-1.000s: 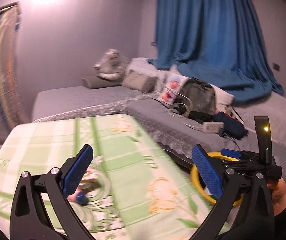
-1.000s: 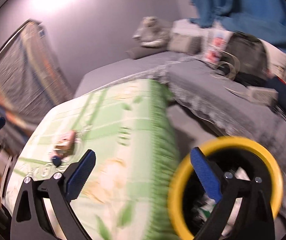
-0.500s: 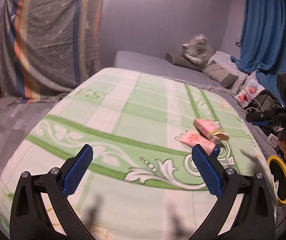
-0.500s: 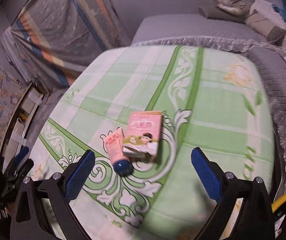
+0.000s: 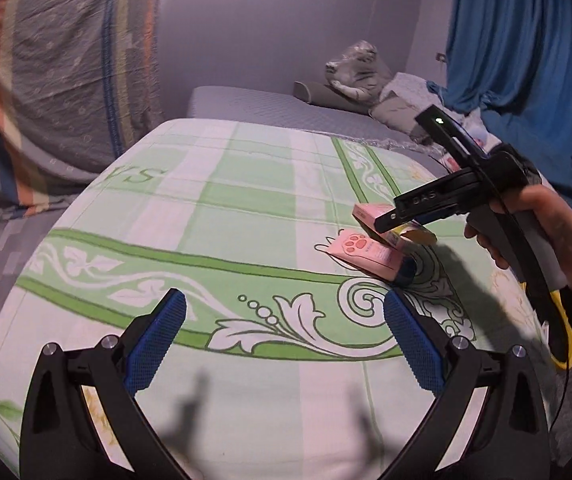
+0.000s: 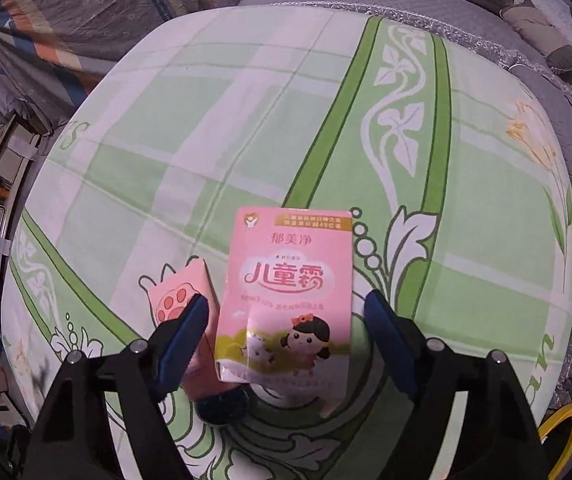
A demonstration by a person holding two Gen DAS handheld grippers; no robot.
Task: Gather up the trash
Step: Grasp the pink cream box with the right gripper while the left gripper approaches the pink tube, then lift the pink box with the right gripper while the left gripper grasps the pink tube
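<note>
Pickup of the first piece of trash is the step in hand, judging by how the right tongs [image 6: 286, 334] stand steeply over a pink carton [image 6: 289, 300] with its near end between the blue pads. Their jaws are closing, yet the pads [image 6: 385, 332] show a gap on either side of the carton, so nothing is pinched yet. Next, I judge, the jaws must finish closing across the carton's width without catching the pink tube [image 6: 184, 304] that lies just beside it on the left, partly under the left pad, its dark cap tucked at the carton's near corner. The left tongs [image 5: 284, 344] hang spread and empty above the bed [image 5: 246, 208], well short of both items. The carton is flat and light-looking, printed with a cartoon girl and large characters, one end flap open in the left wrist view [image 5: 395, 224]; it should lift easily but could crumple. The tube carries a paw print. Both lie on the green-and-white patterned bedspread near its right edge. Beyond that edge a yellow rim [image 6: 565, 420] shows, possibly the bin.
</note>
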